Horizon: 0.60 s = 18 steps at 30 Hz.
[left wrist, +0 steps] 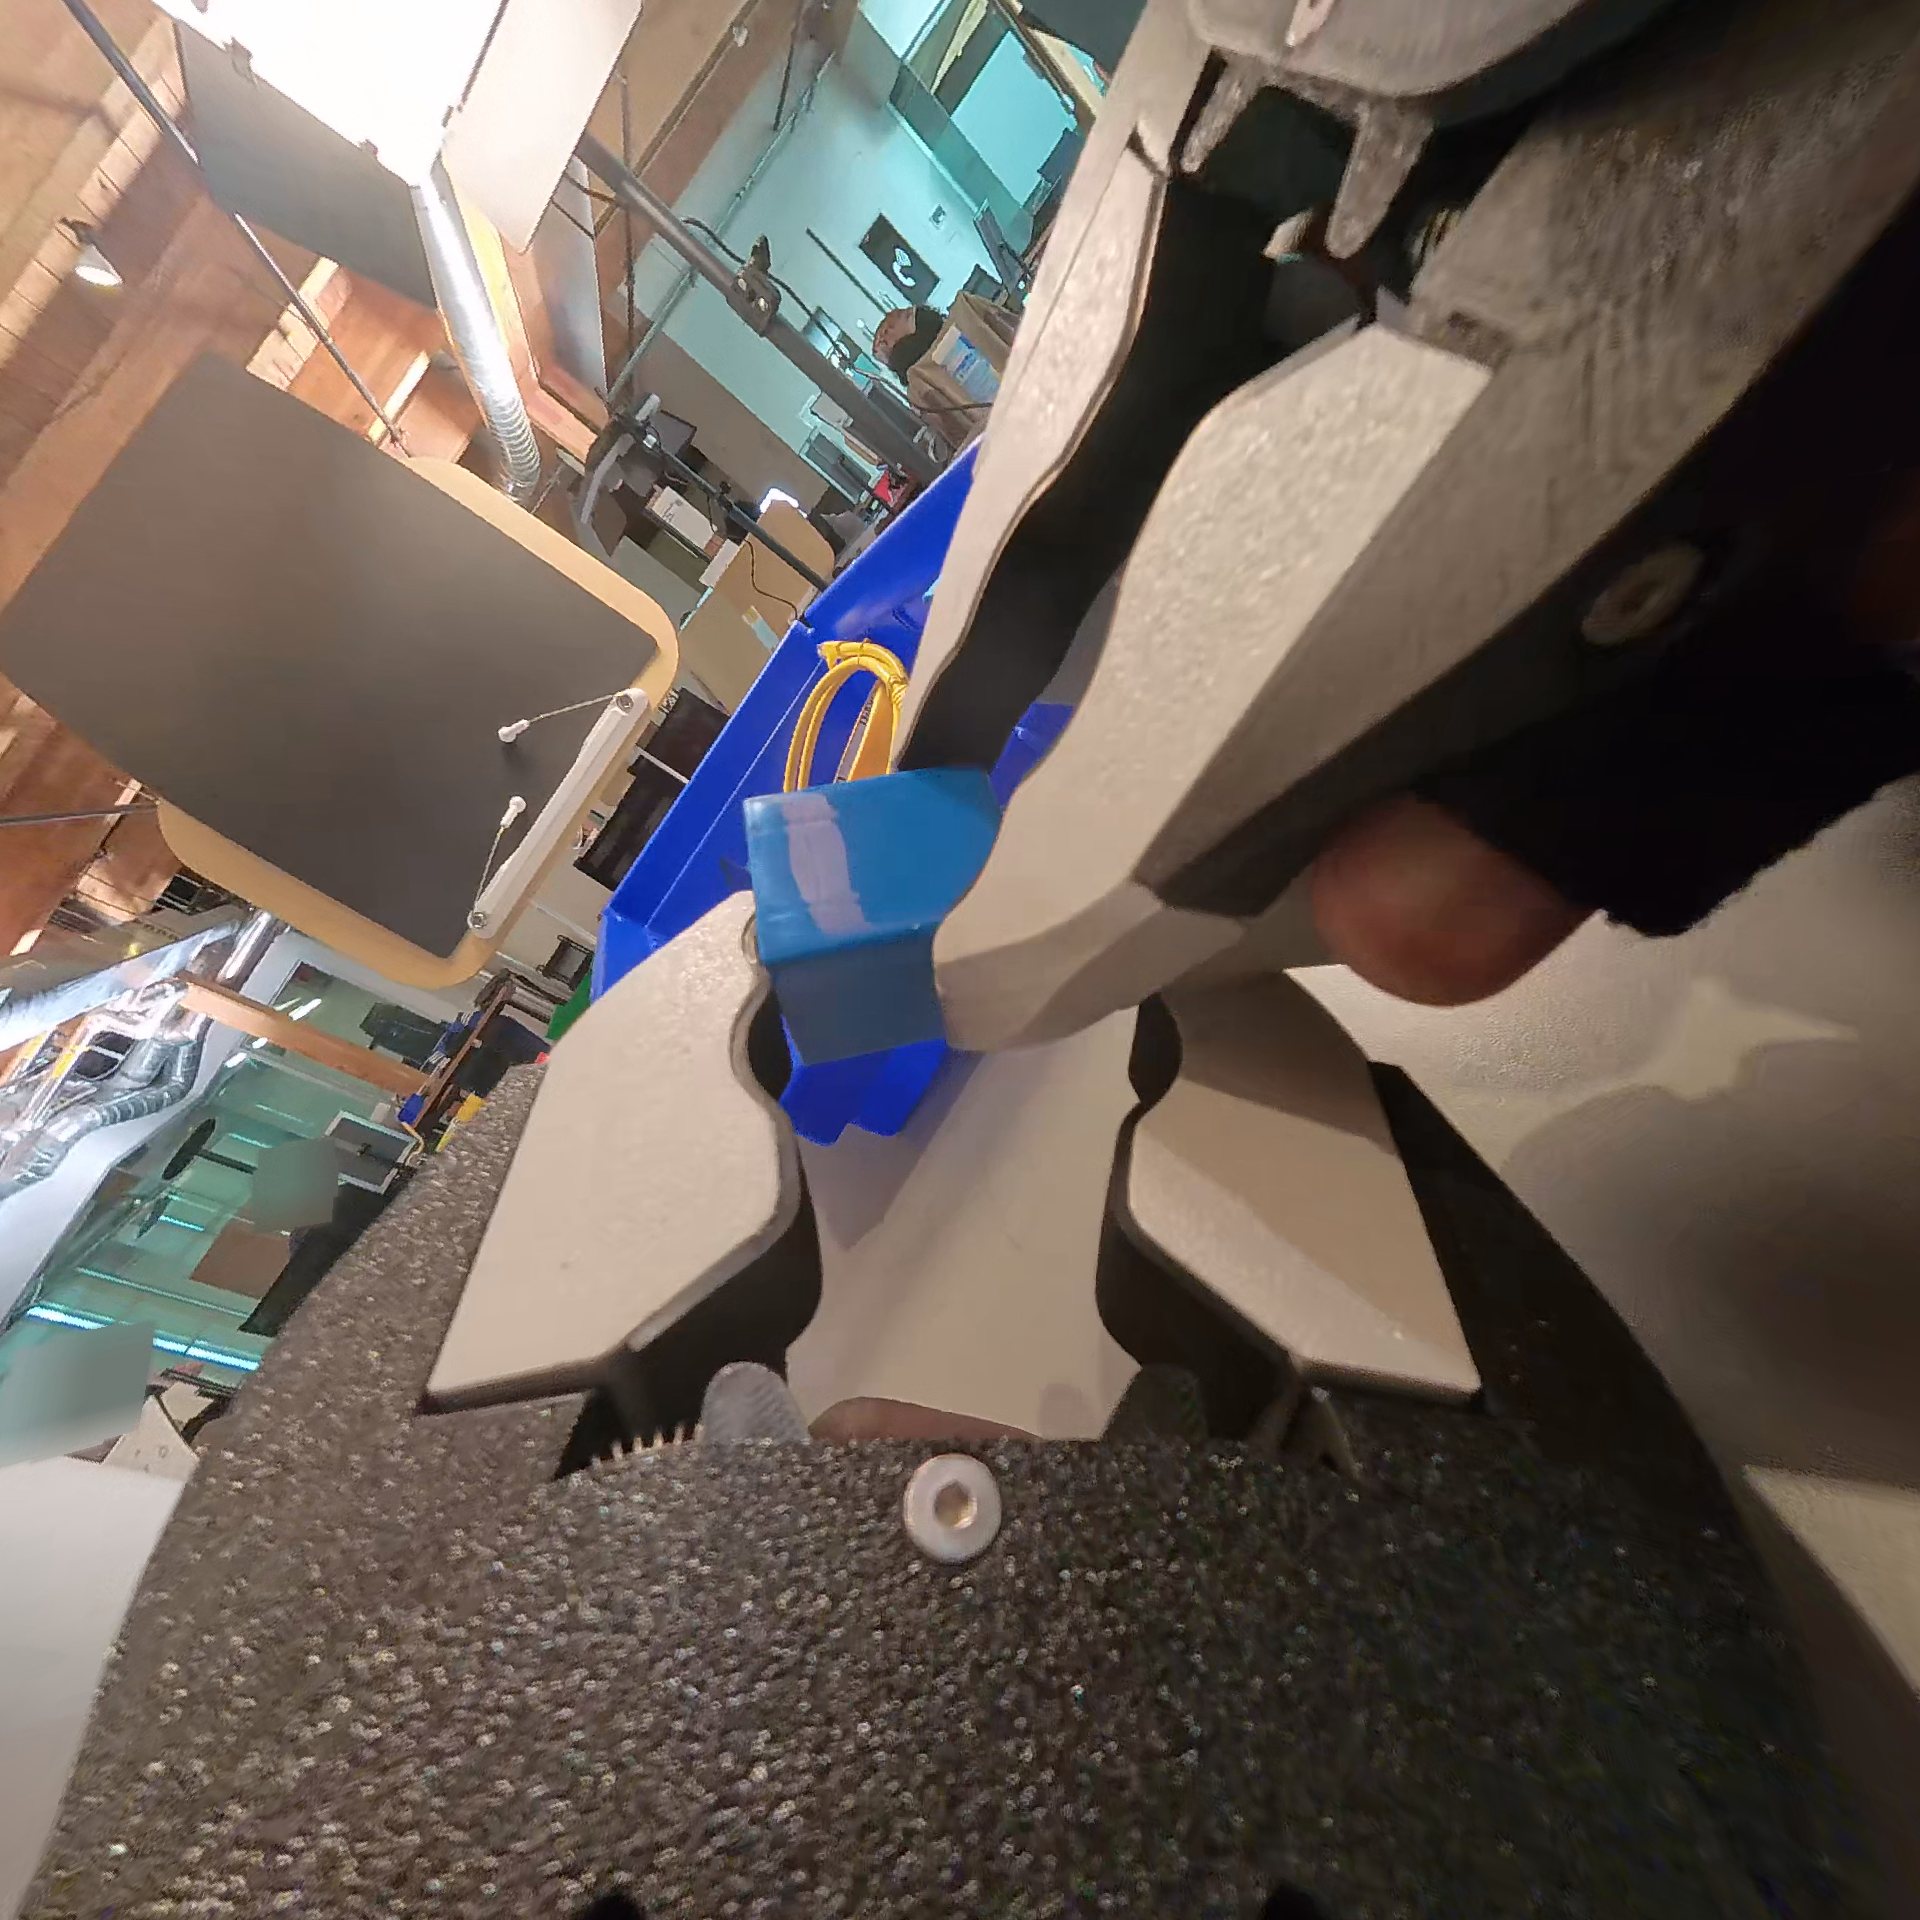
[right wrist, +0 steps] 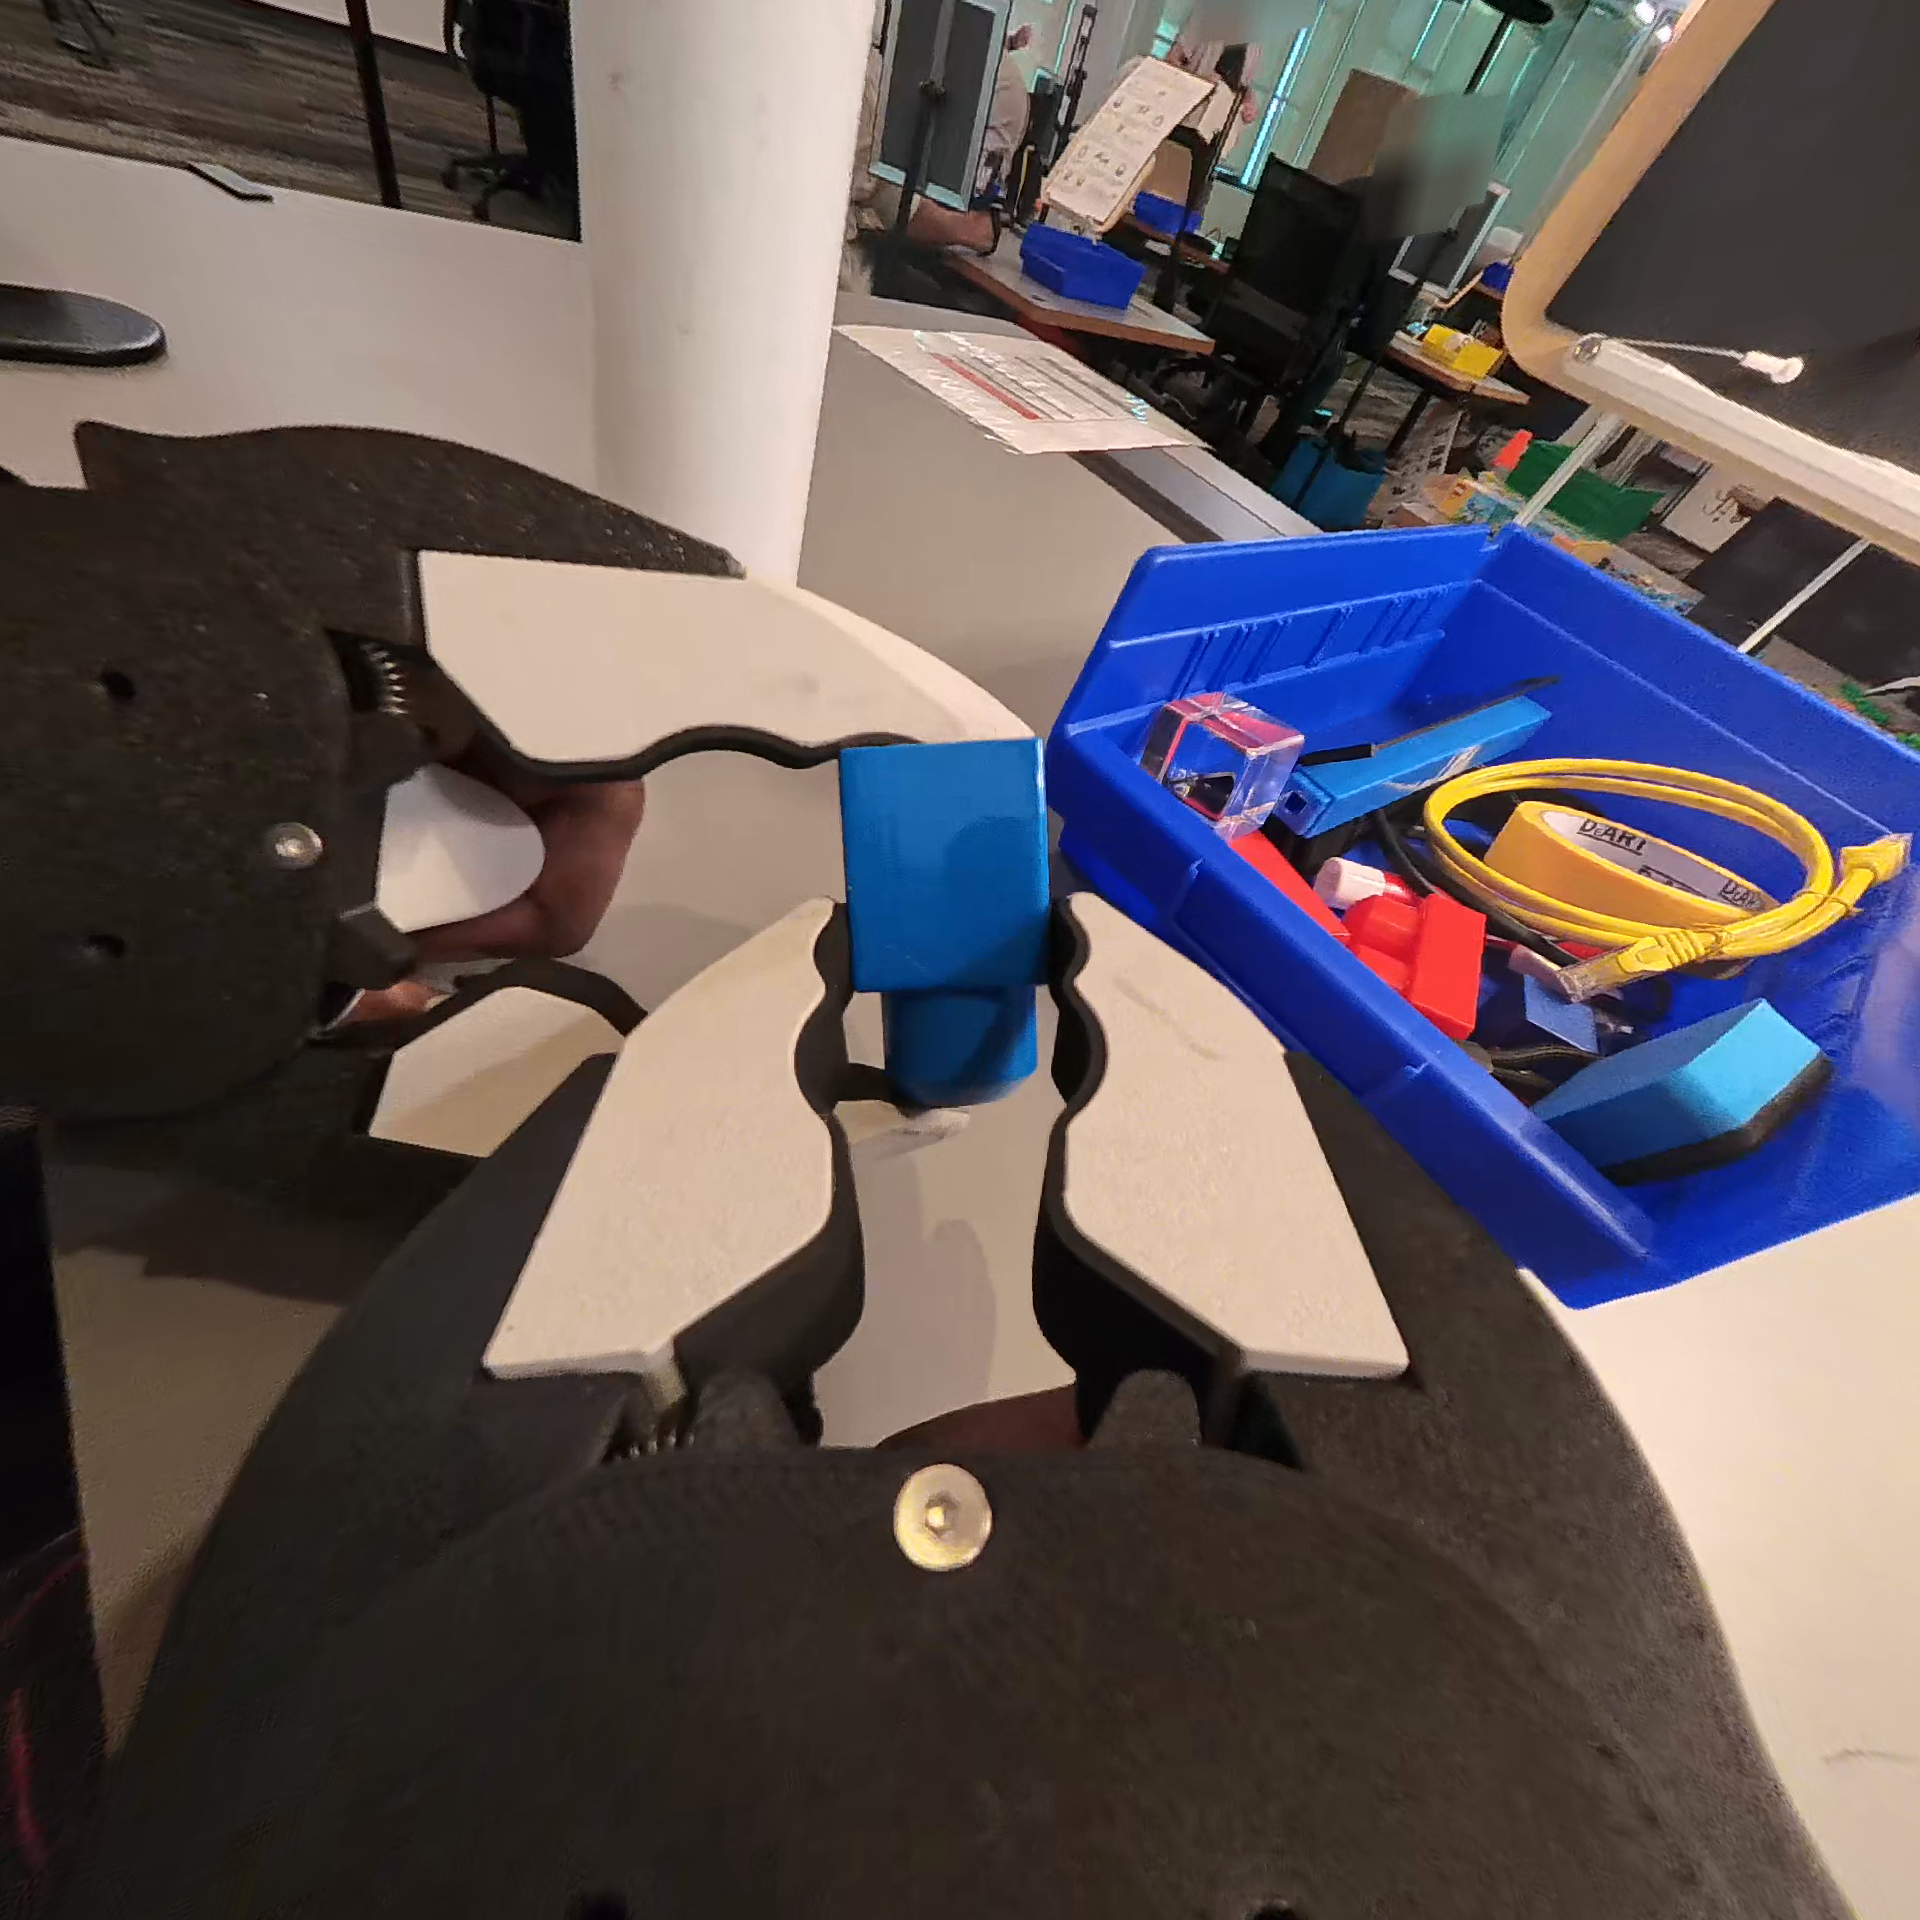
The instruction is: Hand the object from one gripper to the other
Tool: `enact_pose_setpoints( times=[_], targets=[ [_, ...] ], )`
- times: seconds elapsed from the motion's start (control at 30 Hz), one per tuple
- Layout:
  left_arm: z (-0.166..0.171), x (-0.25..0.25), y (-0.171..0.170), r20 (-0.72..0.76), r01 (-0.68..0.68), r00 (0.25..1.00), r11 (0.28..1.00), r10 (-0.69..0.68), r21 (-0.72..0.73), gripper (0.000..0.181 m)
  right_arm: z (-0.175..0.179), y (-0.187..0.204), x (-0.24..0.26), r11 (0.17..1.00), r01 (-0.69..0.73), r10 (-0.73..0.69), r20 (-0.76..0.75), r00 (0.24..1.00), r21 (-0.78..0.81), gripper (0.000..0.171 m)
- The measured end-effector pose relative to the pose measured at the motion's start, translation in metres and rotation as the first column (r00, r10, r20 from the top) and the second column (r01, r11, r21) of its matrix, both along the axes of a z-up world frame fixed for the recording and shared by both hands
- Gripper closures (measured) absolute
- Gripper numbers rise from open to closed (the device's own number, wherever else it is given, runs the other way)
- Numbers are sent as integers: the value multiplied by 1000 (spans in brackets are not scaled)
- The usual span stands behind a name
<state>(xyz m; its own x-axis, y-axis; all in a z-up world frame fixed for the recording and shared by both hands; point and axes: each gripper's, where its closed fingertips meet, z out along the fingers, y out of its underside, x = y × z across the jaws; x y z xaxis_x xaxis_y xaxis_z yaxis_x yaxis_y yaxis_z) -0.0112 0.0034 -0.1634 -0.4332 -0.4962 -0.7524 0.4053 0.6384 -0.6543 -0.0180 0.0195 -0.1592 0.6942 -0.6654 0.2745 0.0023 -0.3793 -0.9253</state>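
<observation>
The object is a blue plastic piece (right wrist: pixel 940 873) with a boxy top and a round stub below. My right gripper (right wrist: pixel 948 935) is shut on it, one finger on each side, holding it above the white table. In the left wrist view the right gripper (left wrist: pixel 935 873) comes in from the upper right with the blue piece (left wrist: pixel 852 883) at its tips. My left gripper (left wrist: pixel 940 997) is open wide; one of its fingertips (left wrist: pixel 717 945) touches the piece's side, the other is hidden behind the right gripper. It also shows in the right wrist view (right wrist: pixel 727 883), coming from the left.
A blue bin (right wrist: pixel 1299 582) sits just right of the grippers, holding a yellow cable (right wrist: pixel 1621 925), a yellow tape roll (right wrist: pixel 1579 862), a clear cube (right wrist: pixel 1221 764) and red parts. It also shows in the left wrist view (left wrist: pixel 717 790). A white column (right wrist: pixel 717 260) stands behind. My two grippers' fingertips are within a few centimetres of each other.
</observation>
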Motion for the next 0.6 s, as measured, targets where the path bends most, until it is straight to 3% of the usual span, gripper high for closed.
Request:
enact_pose_setpoints(
  times=[0.17,0.3,0.43,0.53,0.6],
  targets=[
    [13,-1,2,6,14,1000,994,-14,-109,111,15,-4,0,995,5,-7,14,1000,97,135],
    [37,-12,4,-79,125,983,923,-164,-363,103,43,-14,-2,946,-20,18,10,1000,325,135],
    [64,-31,8,-145,250,880,700,-452,-669,106,71,-21,-12,846,-105,96,45,994,523,135],
    [72,-33,13,-211,211,740,518,-639,-829,107,77,-27,-12,877,-76,11,138,990,474,135],
    [72,-32,14,-241,160,658,446,-713,-881,107,80,-25,-16,917,-62,-39,243,969,393,135]
  ],
)
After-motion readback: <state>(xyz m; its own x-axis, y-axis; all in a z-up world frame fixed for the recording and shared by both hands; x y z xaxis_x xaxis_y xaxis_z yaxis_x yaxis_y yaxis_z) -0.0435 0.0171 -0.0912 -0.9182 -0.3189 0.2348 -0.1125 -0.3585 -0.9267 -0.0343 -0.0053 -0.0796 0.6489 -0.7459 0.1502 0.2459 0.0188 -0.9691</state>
